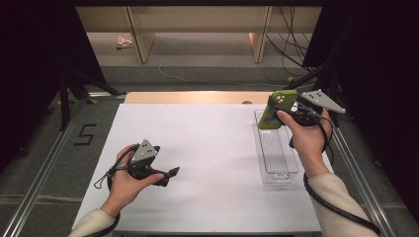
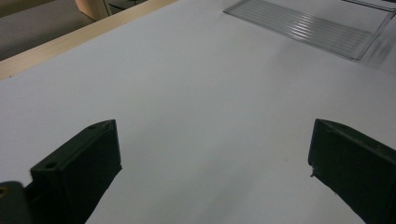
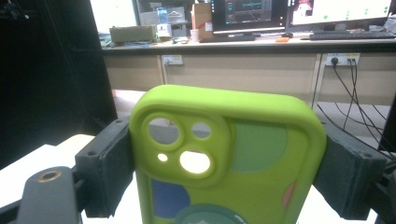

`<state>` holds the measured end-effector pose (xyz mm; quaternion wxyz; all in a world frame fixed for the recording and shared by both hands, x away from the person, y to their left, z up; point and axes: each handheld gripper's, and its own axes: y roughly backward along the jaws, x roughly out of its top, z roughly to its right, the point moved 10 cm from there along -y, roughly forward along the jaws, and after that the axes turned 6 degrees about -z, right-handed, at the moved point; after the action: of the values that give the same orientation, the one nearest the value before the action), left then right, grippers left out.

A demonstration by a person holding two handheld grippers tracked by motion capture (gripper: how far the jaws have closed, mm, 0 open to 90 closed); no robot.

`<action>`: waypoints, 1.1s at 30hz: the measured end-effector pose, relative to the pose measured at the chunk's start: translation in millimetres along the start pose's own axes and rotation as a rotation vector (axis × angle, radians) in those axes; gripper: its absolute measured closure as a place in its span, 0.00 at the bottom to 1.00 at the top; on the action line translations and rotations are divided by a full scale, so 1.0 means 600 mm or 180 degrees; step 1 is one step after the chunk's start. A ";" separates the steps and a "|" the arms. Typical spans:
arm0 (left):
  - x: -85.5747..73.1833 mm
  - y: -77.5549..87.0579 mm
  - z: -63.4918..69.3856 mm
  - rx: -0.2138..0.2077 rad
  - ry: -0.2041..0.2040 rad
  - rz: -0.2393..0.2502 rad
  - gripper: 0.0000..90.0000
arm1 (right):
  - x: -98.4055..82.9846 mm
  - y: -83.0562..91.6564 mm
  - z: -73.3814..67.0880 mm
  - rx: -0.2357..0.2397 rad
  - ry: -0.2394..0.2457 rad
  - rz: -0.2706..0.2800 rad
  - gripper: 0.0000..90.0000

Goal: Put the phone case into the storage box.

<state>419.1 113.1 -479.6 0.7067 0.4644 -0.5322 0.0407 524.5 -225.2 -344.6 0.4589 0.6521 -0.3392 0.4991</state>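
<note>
A lime-green phone case point(image 1: 274, 109) with coloured patches hangs above the far end of a clear plastic tray point(image 1: 292, 170), held up off the table by my right gripper point(image 1: 282, 109). In the right gripper view the case point(image 3: 233, 154) fills the middle, camera cut-outs upward, and both black pads point(image 3: 107, 168) press on its two sides. My left gripper point(image 1: 170, 174) rests low over the white table top point(image 1: 207, 148) at the left, pointing right. Its jaws stand wide apart in the left gripper view point(image 2: 212, 163) with bare table between them.
The ribbed clear tray point(image 2: 303, 28) lies lengthwise along the table's right side. A wooden strip point(image 1: 197, 97) runs along the far table edge, with floor, cables and shelving behind. Metal rails point(image 1: 44, 168) flank the table. A desk with monitors point(image 3: 299, 14) stands far off.
</note>
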 end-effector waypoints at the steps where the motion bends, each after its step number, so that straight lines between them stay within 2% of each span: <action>1: 0.000 0.000 0.000 0.0003 -0.0001 0.0002 0.02 | 0.000 0.000 0.001 -0.0003 0.0003 -0.0003 0.19; 33: -0.001 -0.001 -0.002 0.0012 0.0003 -0.0021 0.02 | -0.003 -0.011 0.022 -0.0120 0.0036 -0.0037 0.19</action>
<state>420.0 114.0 -480.5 0.7062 0.4674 -0.5303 0.0396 534.2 -235.1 -348.8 0.4759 0.6425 -0.3421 0.4937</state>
